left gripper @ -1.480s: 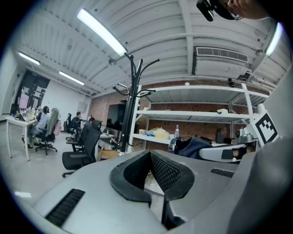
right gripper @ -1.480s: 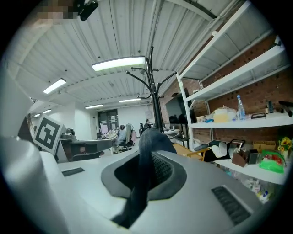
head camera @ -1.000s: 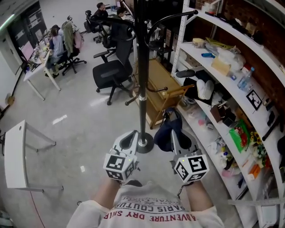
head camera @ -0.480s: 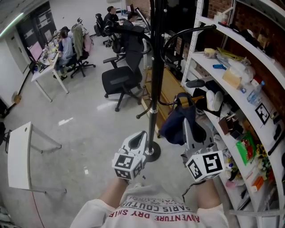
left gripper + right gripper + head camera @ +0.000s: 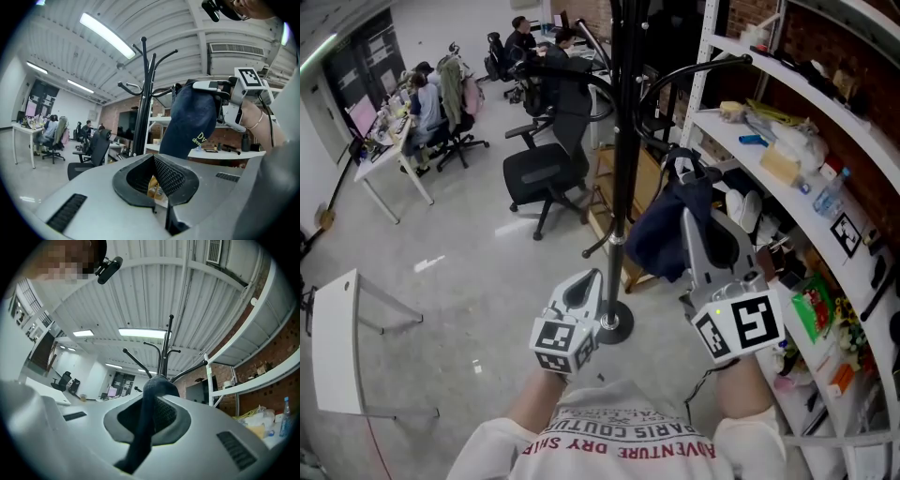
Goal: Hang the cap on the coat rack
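Pinching the cap [image 5: 661,236], right gripper [image 5: 687,220] clamps tight; left gripper [image 5: 588,280] closed, empty.

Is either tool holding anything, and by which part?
The right tool pinches the dark blue cap by a fold of its fabric; the left tool holds nothing.

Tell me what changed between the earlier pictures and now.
The right claw, still clamped on the dark cap, lifted it from near the base of the coat rack up toward the hooks. The left claw stayed low and empty beside the pole; nothing was let go.
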`<state>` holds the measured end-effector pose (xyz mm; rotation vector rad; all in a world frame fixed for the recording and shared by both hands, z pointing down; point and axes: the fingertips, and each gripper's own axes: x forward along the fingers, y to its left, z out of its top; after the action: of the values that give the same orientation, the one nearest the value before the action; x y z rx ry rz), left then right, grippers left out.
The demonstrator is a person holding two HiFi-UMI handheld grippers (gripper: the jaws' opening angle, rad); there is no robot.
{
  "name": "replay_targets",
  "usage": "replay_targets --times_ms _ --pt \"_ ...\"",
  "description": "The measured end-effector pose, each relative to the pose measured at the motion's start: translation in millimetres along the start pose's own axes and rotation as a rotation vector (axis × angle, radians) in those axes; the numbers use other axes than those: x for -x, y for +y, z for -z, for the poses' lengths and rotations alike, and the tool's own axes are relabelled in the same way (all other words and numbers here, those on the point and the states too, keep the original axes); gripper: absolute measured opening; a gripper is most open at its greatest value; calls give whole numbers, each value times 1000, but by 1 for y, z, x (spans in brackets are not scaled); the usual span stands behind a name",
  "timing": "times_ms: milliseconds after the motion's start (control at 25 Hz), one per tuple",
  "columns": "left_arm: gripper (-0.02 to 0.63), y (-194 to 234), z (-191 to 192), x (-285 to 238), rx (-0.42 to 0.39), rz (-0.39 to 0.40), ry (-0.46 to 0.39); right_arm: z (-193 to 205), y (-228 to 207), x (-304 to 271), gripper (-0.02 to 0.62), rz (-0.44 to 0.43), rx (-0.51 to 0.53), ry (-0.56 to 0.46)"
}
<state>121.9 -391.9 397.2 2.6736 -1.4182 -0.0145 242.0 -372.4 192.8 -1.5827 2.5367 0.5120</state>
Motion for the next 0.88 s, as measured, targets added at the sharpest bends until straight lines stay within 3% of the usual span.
replay_targets --times_ms 200,480,880 --pt "6 11 5 -3 13 -6 8 0 -3 -16 21 3 3 -20" --pt "6 22 9 -6 7 -23 9 21 -17 -34 21 6 -79 15" --pt "5 31 17 -4 -4 -41 30 76 -28 -64 23 23 -124 98"
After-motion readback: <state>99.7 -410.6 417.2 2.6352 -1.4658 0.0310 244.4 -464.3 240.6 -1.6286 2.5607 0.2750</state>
